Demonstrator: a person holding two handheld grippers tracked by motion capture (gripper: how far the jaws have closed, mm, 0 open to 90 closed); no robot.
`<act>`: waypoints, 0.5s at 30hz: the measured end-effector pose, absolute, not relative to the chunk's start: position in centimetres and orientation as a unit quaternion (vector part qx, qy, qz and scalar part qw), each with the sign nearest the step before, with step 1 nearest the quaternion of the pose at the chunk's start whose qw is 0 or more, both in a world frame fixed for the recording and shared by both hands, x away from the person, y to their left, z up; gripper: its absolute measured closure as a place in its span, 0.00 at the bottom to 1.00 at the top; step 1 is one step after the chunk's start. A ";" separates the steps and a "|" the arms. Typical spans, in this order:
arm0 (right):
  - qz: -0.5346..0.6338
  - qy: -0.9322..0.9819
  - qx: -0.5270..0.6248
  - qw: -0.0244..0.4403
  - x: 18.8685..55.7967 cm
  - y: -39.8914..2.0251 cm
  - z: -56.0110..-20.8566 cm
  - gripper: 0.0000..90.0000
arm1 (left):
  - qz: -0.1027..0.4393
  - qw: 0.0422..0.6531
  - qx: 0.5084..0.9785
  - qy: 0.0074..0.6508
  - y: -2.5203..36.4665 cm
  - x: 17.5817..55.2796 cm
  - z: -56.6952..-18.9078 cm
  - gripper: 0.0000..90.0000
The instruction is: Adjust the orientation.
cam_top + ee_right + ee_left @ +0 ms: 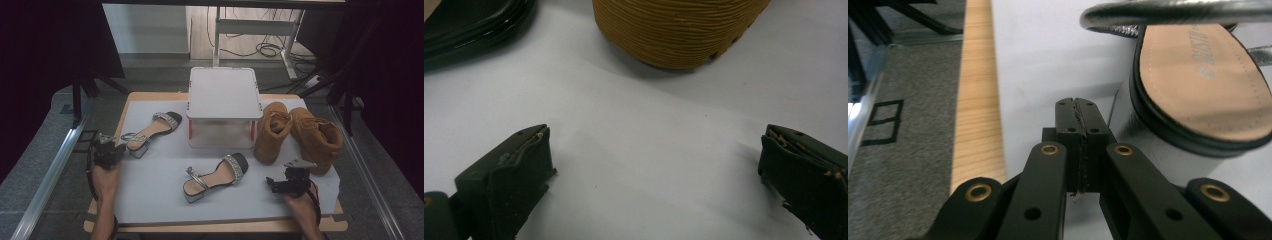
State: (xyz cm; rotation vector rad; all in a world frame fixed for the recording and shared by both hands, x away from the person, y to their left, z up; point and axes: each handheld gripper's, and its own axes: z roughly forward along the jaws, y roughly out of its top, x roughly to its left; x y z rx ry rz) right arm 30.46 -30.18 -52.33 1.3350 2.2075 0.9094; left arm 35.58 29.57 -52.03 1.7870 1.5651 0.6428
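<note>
Looking down from the high view, you see your left gripper (111, 151) at the left edge of the white table (155, 200), just beside the heel of the upper-left sandal (152, 130), and your right gripper (280, 184) at the lower right, near the toe of a tan boot (272, 131). The left gripper view adds what that frame cannot: your jaws are pressed together with nothing between them, and the sandal's (1198, 85) tan insole and black sole fill the upper right, close to the tips but apart from them, its silver strap (1178, 12) crossing the top. In the right gripper view your jaws stand wide apart over bare table, holding nothing, with the boot's ribbed sole (679, 30) at the top centre, well clear of them.
</note>
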 end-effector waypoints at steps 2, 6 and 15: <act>0.326 0.790 0.478 0.202 30.5 -30.2 -52.3 0.01 | 0.243 0.337 0.687 0.597 29.4 35.7 -52.1 0.99; 0.326 0.790 0.478 0.202 30.5 -30.2 -52.3 0.01 | 0.242 0.336 0.688 0.596 29.0 35.7 -52.1 1.00; 0.326 0.790 0.478 0.202 30.5 -30.2 -52.3 0.01 | 0.234 0.344 0.695 0.586 27.9 34.8 -52.1 0.99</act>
